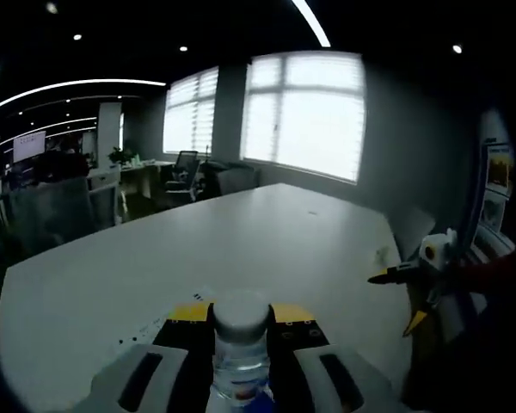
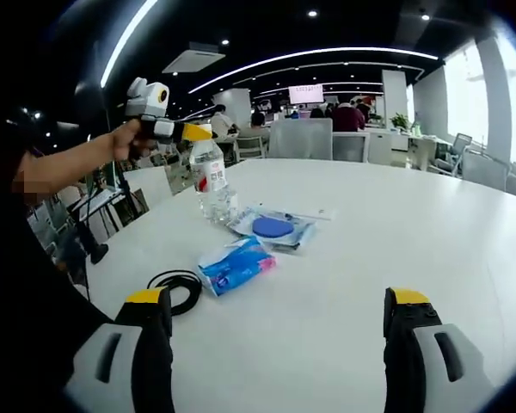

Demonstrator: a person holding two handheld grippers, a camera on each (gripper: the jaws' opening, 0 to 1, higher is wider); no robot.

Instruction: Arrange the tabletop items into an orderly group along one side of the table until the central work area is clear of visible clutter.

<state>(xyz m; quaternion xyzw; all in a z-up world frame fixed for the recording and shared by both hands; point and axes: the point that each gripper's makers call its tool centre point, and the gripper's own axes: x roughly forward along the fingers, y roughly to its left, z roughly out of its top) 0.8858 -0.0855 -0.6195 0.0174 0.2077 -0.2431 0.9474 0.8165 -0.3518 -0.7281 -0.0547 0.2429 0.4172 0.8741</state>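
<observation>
Water bottle (image 1: 239, 357) clamped upright between left gripper (image 1: 241, 366) jaws, right gripper (image 2: 279, 323) jaws wide apart, holding nothing, above table (image 2: 396, 232).

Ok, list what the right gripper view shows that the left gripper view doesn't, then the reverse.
Right gripper view: a blue packet, a clear pouch with a blue disc and a coiled black cable lying close together on the tabletop.
Left gripper view: bright windows with blinds beyond the far edge of the table.
Both: the white table, the water bottle clamped in the left gripper, and the right gripper, open and holding nothing.
</observation>
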